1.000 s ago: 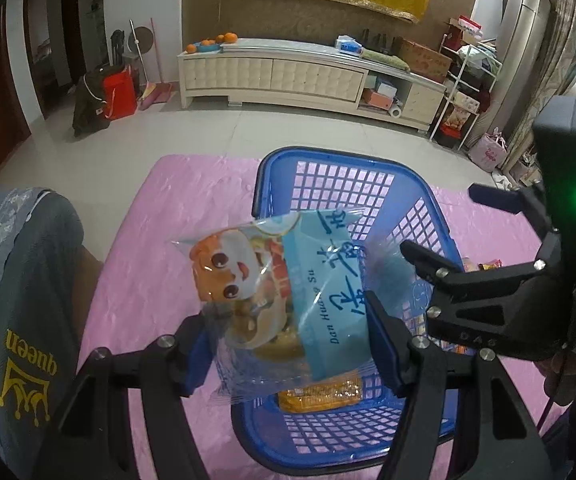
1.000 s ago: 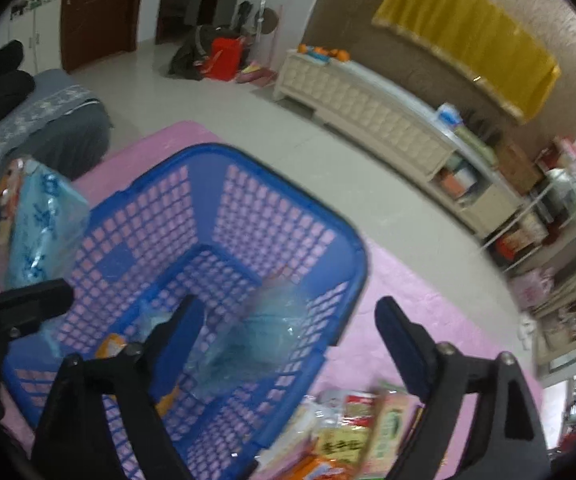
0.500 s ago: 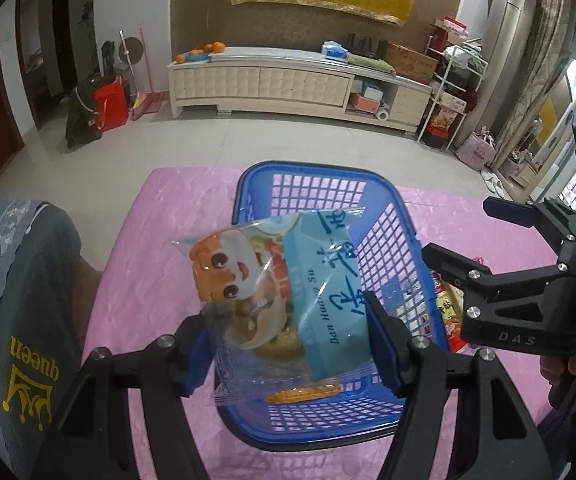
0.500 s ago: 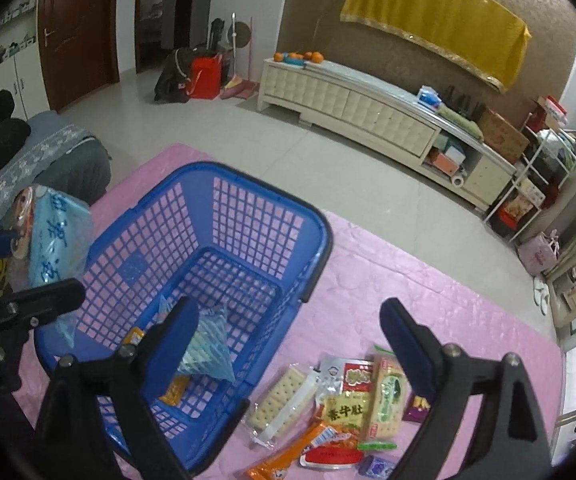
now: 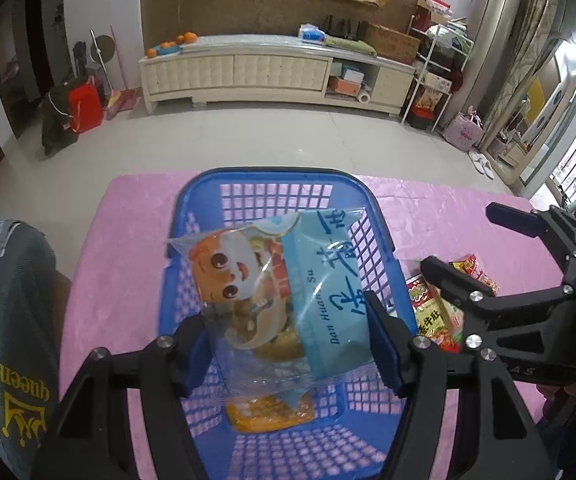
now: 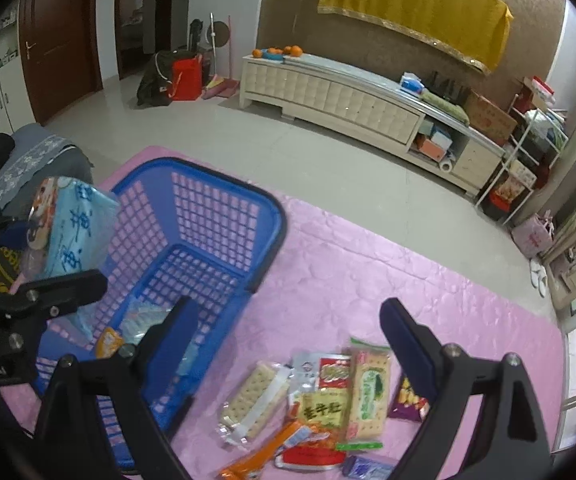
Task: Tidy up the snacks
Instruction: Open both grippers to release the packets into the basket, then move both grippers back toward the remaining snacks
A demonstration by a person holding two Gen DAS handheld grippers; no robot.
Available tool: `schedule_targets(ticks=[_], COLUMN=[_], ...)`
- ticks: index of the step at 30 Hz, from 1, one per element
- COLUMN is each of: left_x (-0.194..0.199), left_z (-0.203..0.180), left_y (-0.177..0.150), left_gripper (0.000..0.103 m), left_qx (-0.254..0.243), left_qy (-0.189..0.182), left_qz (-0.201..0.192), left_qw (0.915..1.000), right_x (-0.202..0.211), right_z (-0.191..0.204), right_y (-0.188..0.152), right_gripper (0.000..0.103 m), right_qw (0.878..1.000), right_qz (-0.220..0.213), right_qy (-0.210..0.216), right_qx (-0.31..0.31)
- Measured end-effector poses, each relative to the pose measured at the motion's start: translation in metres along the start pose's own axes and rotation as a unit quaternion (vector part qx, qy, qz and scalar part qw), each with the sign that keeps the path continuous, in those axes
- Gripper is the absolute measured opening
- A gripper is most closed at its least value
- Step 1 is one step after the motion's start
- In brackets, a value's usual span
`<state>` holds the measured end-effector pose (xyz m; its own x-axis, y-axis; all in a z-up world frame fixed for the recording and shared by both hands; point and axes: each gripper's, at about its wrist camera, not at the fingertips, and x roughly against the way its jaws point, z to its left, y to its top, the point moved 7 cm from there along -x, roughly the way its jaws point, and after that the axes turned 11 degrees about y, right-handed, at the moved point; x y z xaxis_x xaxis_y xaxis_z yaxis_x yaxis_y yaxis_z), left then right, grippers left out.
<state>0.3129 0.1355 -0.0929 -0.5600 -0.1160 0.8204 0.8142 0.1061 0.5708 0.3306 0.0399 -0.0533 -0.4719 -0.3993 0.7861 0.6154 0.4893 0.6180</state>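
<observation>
Snack pack (image 5: 284,300) clamped in left gripper (image 5: 288,344) fingers over blue basket (image 5: 272,178) | right gripper (image 6: 288,340) fingers wide, empty

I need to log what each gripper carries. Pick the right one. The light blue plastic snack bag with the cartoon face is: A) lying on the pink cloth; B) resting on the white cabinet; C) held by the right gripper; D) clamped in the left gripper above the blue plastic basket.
D: the left gripper pinches the light blue plastic snack bag between its pads, over the blue plastic basket.
</observation>
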Motion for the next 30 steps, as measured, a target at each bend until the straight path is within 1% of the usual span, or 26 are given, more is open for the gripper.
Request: schedule_targets(ticks=[4,6,7,8,10,13,15,17,21,26,30], left_x=[-0.011,-0.014,-0.015,-0.014,-0.012,-0.008,-0.002,0.006,0.032,0.070,0.098], left_z=[-0.014,-0.017,-0.016,-0.014,-0.013,-0.011,-0.008,-0.007,-0.006,-0.007,-0.010], left_y=[0.009,0.014,0.016,0.019,0.020,0.016,0.010,0.005,-0.001,-0.007,-0.019], left_gripper=[0.065,0.072,0.081,0.083,0.083,0.083,0.083,0.083,0.083,0.083,0.083], left_qx=[-0.007,-0.010,-0.008,-0.006,-0.001,0.014,0.019,0.013,0.003,-0.001,0.001], left_qy=[0.004,0.014,0.024,0.036,0.039,0.020,0.017,0.019,0.028,0.031,0.032], left_qz=[0.004,-0.001,-0.007,-0.017,-0.023,-0.007,0.000,0.002,-0.015,-0.039,-0.051], left_qw=[1.0000,0.9999,0.9996,0.9992,0.9990,0.9997,0.9997,0.9997,0.9995,0.9987,0.9982], right_x=[-0.002,-0.001,-0.001,0.000,0.001,0.009,0.015,0.021,0.041,0.074,0.103], right_z=[-0.016,-0.024,-0.025,-0.028,-0.031,-0.034,-0.033,-0.033,-0.024,-0.007,0.002], right_y=[0.001,0.001,0.000,-0.001,-0.006,-0.009,-0.010,-0.009,-0.008,-0.009,-0.014], right_gripper=[0.094,0.094,0.094,0.094,0.094,0.094,0.094,0.094,0.094,0.094,0.094], right_qw=[1.000,1.000,1.000,1.000,1.000,1.000,1.000,0.999,0.999,0.999,0.998], right_qz=[0.000,-0.006,-0.007,-0.006,-0.001,-0.005,-0.008,-0.011,-0.023,-0.044,-0.062], right_qy=[0.011,0.003,0.000,-0.003,0.000,-0.004,-0.002,0.002,0.012,0.016,0.020], right_qx=[-0.018,-0.019,-0.021,-0.024,-0.026,-0.023,-0.025,-0.030,-0.034,-0.025,-0.024])
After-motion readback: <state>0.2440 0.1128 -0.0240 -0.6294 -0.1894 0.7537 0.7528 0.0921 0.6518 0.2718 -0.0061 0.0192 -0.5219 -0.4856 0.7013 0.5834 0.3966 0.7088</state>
